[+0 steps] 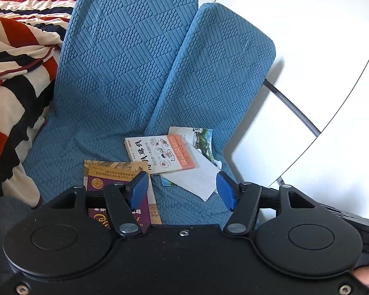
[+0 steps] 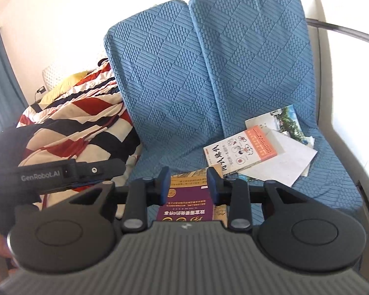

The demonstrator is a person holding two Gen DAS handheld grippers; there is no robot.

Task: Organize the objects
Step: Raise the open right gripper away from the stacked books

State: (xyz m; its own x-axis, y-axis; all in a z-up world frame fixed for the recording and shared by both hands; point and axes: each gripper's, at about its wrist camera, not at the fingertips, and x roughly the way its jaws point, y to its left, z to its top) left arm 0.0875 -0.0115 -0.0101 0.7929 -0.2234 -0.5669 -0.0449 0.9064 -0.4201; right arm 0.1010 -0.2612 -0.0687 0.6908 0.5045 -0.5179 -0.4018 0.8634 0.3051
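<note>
A purple and gold book lies flat on the blue sofa seat. To its right a white book with an orange band rests on a photo booklet, and a white sheet of paper lies partly across both. My left gripper hovers open above the seat between the purple book and the paper, holding nothing. My right gripper hangs over the purple book with its fingers partly apart, and the book is wider than the gap between them.
A red, black and cream striped blanket is heaped on the sofa's left. Two blue back cushions stand behind the seat. A dark metal tube crosses the white surface on the right. The other gripper's black housing shows at left.
</note>
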